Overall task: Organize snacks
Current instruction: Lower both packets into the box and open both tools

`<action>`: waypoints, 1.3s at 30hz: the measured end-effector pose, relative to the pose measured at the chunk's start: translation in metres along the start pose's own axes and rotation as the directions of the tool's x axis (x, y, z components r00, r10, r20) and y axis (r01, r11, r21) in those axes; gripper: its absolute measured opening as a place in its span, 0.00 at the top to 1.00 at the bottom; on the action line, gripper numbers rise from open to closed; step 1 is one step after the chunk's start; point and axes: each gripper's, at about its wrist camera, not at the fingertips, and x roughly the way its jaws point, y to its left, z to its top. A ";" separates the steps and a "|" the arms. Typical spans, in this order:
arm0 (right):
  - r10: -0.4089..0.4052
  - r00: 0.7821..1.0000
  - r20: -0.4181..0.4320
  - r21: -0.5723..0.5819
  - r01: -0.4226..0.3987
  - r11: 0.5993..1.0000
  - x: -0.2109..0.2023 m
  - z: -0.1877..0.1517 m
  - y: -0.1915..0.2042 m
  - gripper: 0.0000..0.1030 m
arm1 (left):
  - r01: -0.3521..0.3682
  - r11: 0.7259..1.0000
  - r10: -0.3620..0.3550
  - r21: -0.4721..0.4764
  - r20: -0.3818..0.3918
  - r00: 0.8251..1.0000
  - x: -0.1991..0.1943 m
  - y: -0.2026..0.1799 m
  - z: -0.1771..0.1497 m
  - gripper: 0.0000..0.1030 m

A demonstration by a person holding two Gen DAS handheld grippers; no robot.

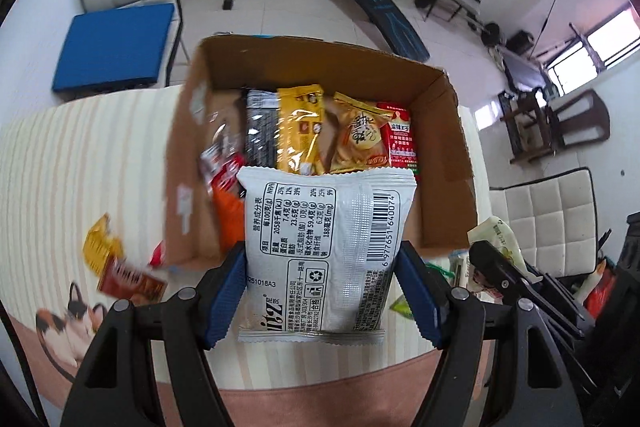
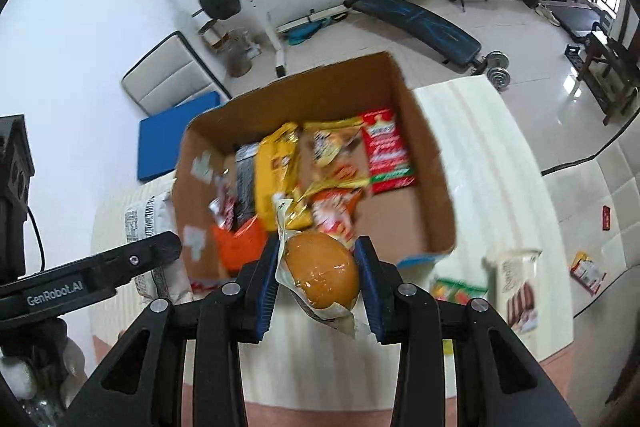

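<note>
A cardboard box (image 1: 436, 115) stands open on the table and holds several snack packets; it also shows in the right wrist view (image 2: 404, 227). My left gripper (image 1: 320, 291) is shut on a white snack packet (image 1: 328, 247), held above the box's near edge with its barcode side up. My right gripper (image 2: 320, 283) is shut on a clear-wrapped brown bun (image 2: 324, 269), held just before the box's near edge. The left gripper's body (image 2: 100, 275) and its packet (image 2: 140, 219) show at the left of the right wrist view.
Loose snacks lie on the striped tablecloth (image 1: 80, 167): a yellow and brown packet (image 1: 116, 267) left of the box, a chocolate packet (image 2: 518, 291) and a green one (image 2: 456, 291) right of it. White chairs and gym gear stand beyond the table.
</note>
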 end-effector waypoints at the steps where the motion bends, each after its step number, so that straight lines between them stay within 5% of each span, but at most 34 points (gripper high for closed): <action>1: -0.003 1.000 -0.005 0.006 0.003 1.000 0.005 0.004 -0.003 0.61 | -0.003 1.000 0.003 0.003 -0.014 1.000 0.008 -0.003 0.007 0.31; 14: -0.059 0.989 -0.138 0.031 0.064 0.997 0.081 0.018 -0.024 0.61 | -0.034 0.999 0.029 -0.019 -0.236 0.971 0.102 -0.010 0.044 0.31; 24: -0.101 0.967 -0.234 0.041 0.114 0.993 0.107 0.020 -0.038 0.59 | -0.078 0.997 0.067 -0.029 -0.275 0.959 0.122 -0.007 0.038 0.30; 31: -0.116 0.964 -0.239 0.019 0.124 0.992 0.099 0.026 -0.040 0.34 | -0.085 0.996 0.080 -0.011 -0.238 0.968 0.110 -0.008 0.038 0.11; 33: -0.121 0.963 -0.242 0.014 0.128 0.992 0.096 0.028 -0.042 0.16 | -0.092 0.996 0.088 -0.011 -0.217 0.972 0.103 -0.008 0.039 0.10; 39: -0.142 0.957 -0.253 -0.053 0.133 0.990 0.087 0.027 -0.032 0.12 | -0.088 0.996 0.085 -0.010 -0.180 0.980 0.080 -0.004 0.039 0.04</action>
